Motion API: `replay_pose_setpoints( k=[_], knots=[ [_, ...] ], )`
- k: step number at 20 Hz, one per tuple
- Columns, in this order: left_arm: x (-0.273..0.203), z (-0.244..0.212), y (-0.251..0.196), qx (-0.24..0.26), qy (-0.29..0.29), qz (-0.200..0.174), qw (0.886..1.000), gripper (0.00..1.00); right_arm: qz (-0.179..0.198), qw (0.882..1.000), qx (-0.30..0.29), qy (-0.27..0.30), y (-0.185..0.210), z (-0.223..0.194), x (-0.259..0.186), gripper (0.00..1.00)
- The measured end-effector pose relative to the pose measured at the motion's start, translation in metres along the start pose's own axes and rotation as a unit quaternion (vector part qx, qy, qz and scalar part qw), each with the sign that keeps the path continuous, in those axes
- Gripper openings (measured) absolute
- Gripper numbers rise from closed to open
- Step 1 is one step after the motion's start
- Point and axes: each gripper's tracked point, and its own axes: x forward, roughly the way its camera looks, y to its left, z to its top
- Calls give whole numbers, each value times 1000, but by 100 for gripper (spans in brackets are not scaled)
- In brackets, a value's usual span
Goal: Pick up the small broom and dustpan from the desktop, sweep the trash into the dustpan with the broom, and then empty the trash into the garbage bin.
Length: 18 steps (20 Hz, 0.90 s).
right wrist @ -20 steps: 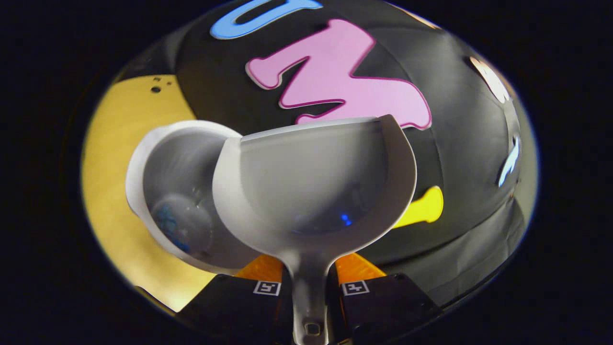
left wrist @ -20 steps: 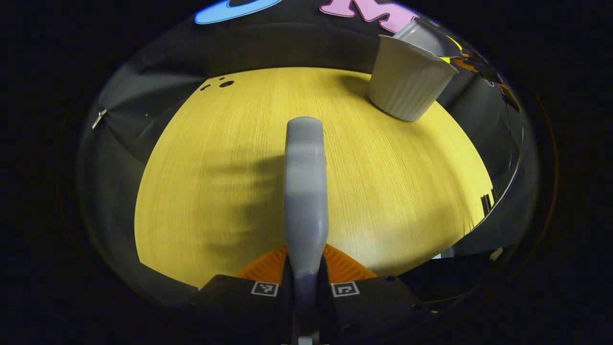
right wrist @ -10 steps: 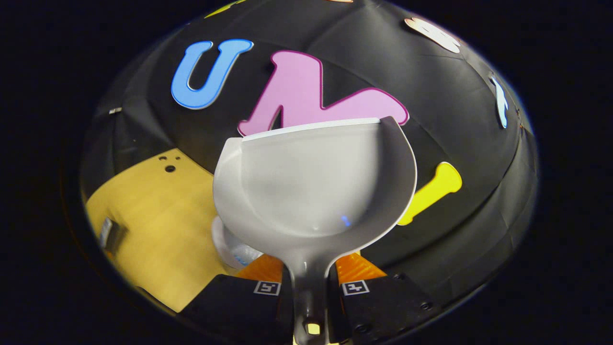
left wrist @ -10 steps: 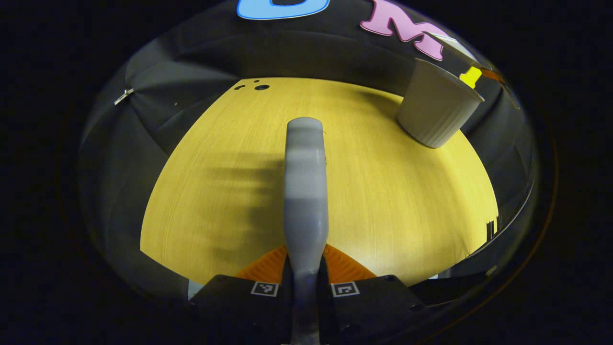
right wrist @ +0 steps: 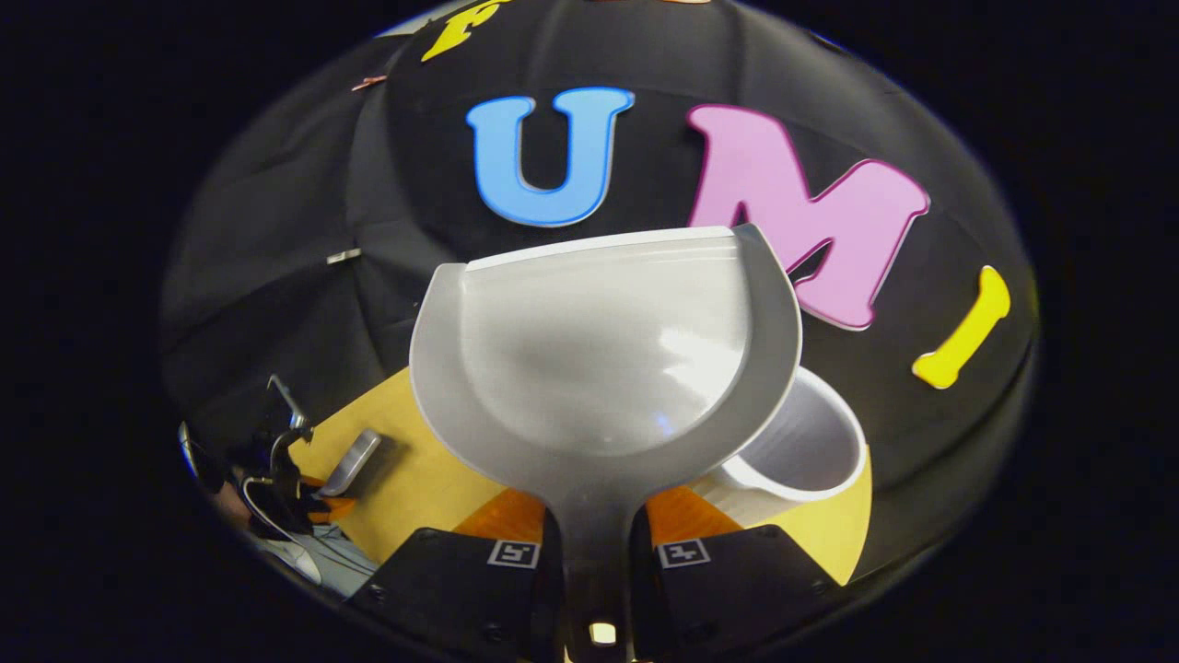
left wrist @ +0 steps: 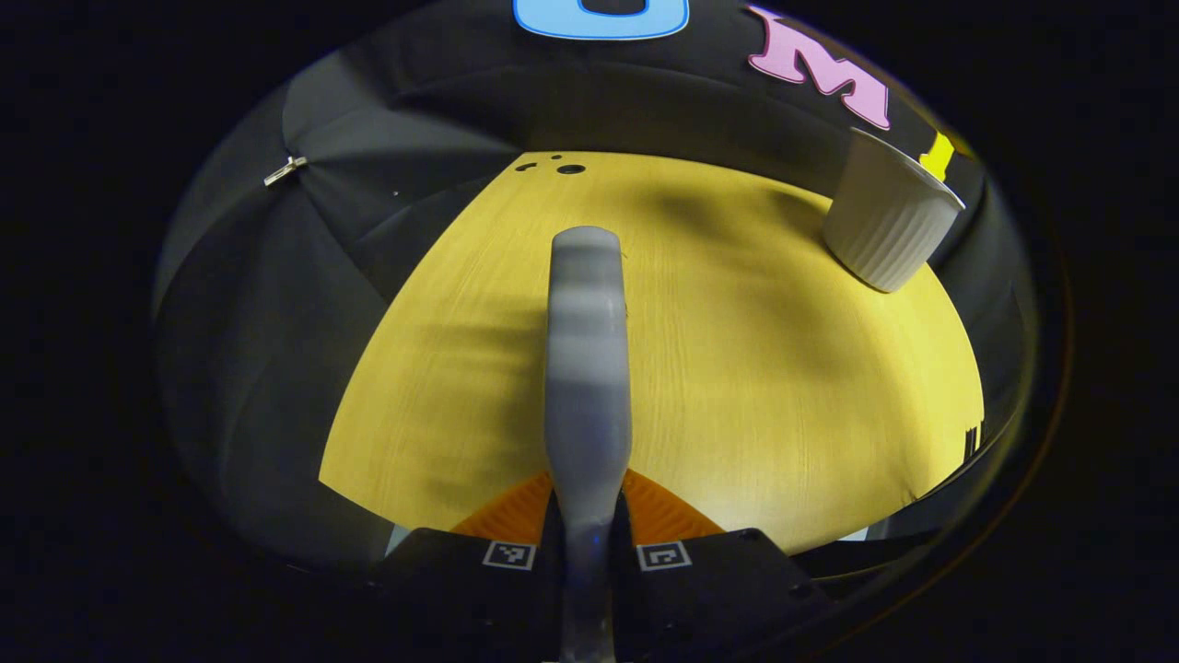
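While both tools are held up, the dustpan sits empty, left of the bin.

Item: right tongs (right wrist: 589,552) closed tight on the handle of the dustpan (right wrist: 603,354), scoop pointing straight ahead along the tongs, no trash visible in it; the white ribbed bin (right wrist: 811,451) stands on the counter (right wrist: 414,479) just below and to the right of the scoop, partly behind it. Left tongs (left wrist: 589,552) likewise clamped on the broom (left wrist: 588,368), handle running forward over the counter (bristles not in sight); from there the bin stands far ahead to the right, so the right hand appears nearer.
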Motion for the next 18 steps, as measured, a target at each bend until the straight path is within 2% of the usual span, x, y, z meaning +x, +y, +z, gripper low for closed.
replay_pose_setpoints(
  k=[4,5,8,10,15,16,18],
  knots=[
    [-1,1,5,4,3,-5,1000,26,46,997,23,60,59,-69,19,31],
    [0,1,4,9,5,-8,1000,29,53,995,35,80,72,-89,24,31],
    [6,5,-2,23,10,-19,1000,26,57,987,71,136,90,-140,33,32],
    [14,8,-11,31,19,-28,999,26,47,981,88,166,95,-171,40,31],
    [35,8,-44,50,56,-57,996,25,15,963,139,229,78,-240,64,31],
    [40,10,-49,56,63,-60,995,23,7,961,144,237,75,-252,66,31],
    [51,14,-56,71,75,-63,993,26,-10,956,157,247,74,-264,72,31]
  ],
)
